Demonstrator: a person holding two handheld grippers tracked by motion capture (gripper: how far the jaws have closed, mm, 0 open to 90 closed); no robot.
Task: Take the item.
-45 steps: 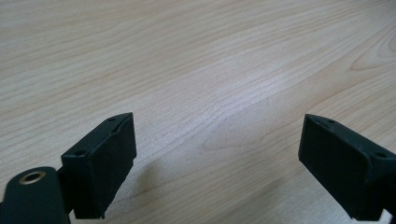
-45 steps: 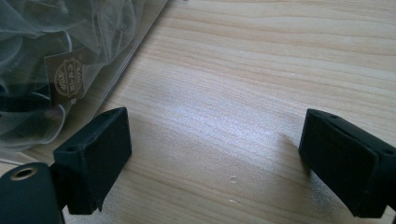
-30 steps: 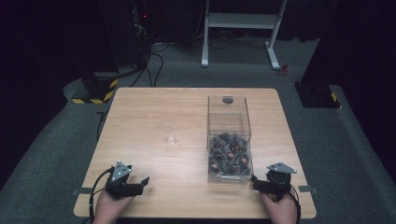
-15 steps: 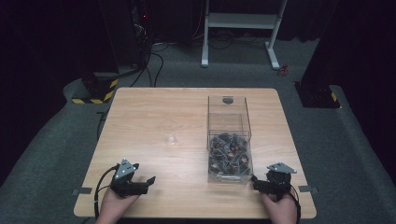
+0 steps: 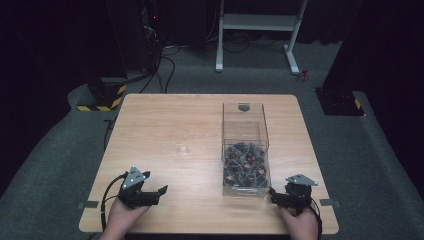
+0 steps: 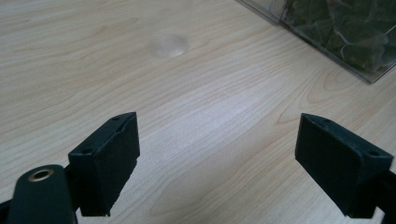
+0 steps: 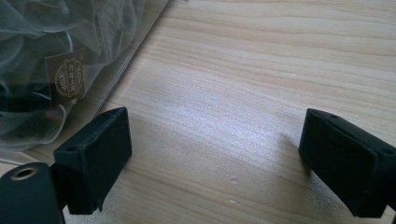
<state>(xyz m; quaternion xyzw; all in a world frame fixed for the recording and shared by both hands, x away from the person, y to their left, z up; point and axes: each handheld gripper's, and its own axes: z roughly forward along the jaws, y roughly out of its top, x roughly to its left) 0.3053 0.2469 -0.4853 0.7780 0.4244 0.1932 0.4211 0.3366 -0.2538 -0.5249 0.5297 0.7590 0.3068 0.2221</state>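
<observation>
- The left gripper point(image 5: 159, 192) sits near the table's point(image 5: 165, 125) near-left corner, jaws wide, holding nothing.
- The right gripper point(image 5: 274, 196) sits near the near-right corner, jaws wide and empty, just beside the clear box point(image 5: 245, 150).
- The box stands right of centre, with dark packets point(image 5: 245, 162) heaped at its near end.

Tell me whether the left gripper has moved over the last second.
Yes. In the high view the left gripper has shifted right along the table's near edge, toward the clear box. Its jaws stand open and empty.
</observation>
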